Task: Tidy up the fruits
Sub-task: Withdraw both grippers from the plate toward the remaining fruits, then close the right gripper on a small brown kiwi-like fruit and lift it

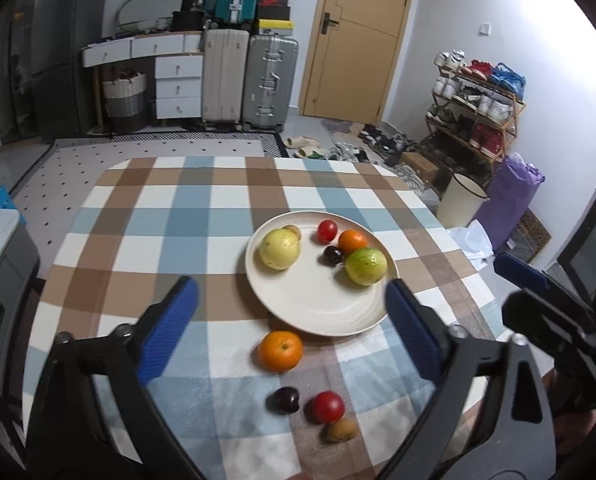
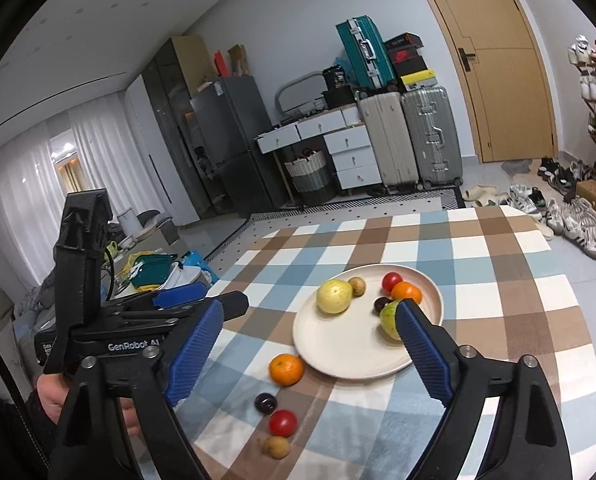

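Round cream plate (image 1: pixel 322 312) on checked tablecloth (image 1: pixel 145 216) holds 6 fruits; large orange (image 1: pixel 280 351), dark plum (image 1: pixel 283 400), red tomato (image 1: pixel 327 407), brown fruit (image 1: pixel 341 431) lie beside it. Left gripper (image 1: pixel 289 328) and right gripper (image 2: pixel 310 356) both wide, empty.

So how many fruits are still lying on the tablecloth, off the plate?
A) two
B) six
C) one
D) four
D: four lie on the cloth in front of the plate: an orange, a dark plum, a red tomato and a small brown fruit; the other six sit on the plate.
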### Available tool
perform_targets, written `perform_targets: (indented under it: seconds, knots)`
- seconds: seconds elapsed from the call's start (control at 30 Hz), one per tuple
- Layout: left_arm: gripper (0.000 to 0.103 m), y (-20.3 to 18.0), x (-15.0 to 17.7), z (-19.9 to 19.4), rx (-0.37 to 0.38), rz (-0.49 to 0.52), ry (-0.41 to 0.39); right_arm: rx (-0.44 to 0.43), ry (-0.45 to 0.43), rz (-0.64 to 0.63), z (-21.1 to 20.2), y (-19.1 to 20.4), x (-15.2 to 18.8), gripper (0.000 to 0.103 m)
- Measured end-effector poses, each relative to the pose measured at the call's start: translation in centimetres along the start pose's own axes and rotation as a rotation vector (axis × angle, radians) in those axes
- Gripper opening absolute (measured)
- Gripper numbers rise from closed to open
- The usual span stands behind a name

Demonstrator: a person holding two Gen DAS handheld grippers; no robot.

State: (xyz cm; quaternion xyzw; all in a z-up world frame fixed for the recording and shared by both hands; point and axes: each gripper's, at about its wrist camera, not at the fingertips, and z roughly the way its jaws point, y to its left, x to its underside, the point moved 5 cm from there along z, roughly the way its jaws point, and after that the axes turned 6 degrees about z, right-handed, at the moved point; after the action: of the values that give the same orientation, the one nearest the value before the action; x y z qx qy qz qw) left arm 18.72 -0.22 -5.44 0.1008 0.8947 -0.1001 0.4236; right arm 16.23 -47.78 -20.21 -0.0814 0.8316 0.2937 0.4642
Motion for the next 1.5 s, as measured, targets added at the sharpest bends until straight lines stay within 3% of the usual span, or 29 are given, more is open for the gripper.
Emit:
perform_targets:
  seconds: [0.2, 0.47, 0.83, 1.23, 1.5]
  knots:
    - [0.102, 0.9, 1.8, -2.4, -0.029, -0.022, -0.025, -0.001, -0.001, -0.02, -0.7, 1.2, 1.8, 0.099]
    - [0.102, 2.0, 5.1, -3.7, -0.06, -0.046, -0.02, 0.018, 0.014, -0.034, -1.0, 1.9, 4.5, 0.101]
    - [0.102, 3.0, 10.6, -2.7, -0.077, -0.085, 0.032, 0.031, 0.1, -0.061, 0.1, 2.3, 8.7, 0.101]
    - [0.102, 4.3, 13.7, -1.2, -0.085, -0.126, 0.075, 0.054, 0.22, -0.073, 2.7, 2.3, 12.0, 0.101]
    - [0.102, 4.8, 14.4, -0.7, -0.077, -0.142, 0.09, 0.052, 0.305, -0.069, 4.8, 2.5, 13.6, 0.089]
